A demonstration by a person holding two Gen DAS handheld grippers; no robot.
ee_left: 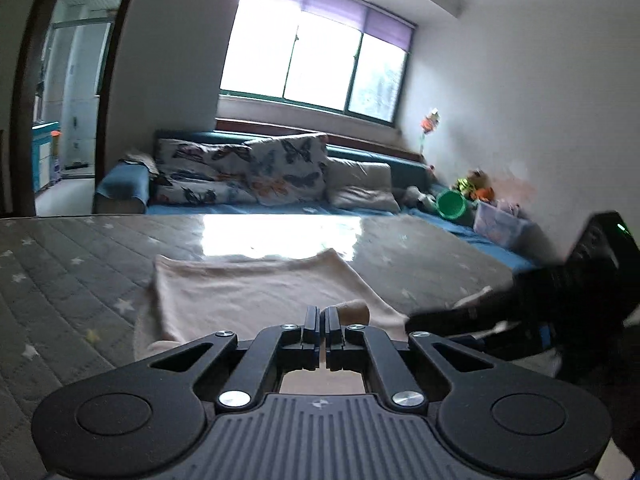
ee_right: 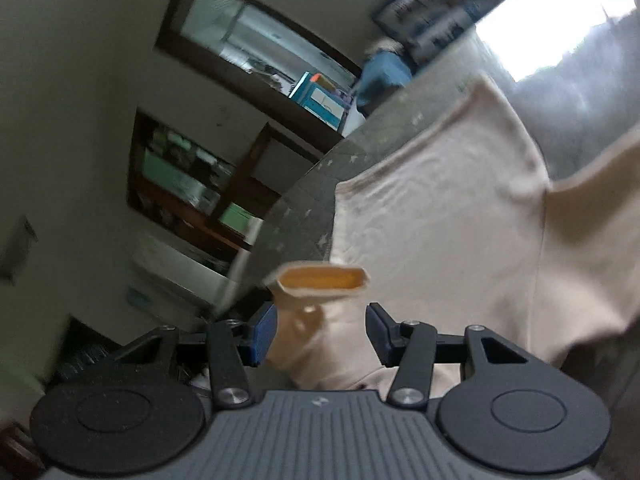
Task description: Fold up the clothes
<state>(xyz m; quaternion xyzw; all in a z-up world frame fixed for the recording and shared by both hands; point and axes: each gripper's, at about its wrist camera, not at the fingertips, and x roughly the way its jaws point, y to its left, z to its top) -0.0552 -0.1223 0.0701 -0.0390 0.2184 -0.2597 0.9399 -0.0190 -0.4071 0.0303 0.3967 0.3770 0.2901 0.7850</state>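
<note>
A beige garment lies spread on the grey star-patterned table. My left gripper is shut at the garment's near edge, beside a rolled sleeve cuff; whether it pinches cloth is hidden. The right gripper shows as a dark blur at the right. In the right wrist view the garment fills the right half. My right gripper is open, its blue pads either side of a sleeve whose open cuff sticks up between them.
A blue sofa with butterfly pillows stands behind the table under a bright window. A green bucket and a clear box of toys sit at the right. A doorway is at the left.
</note>
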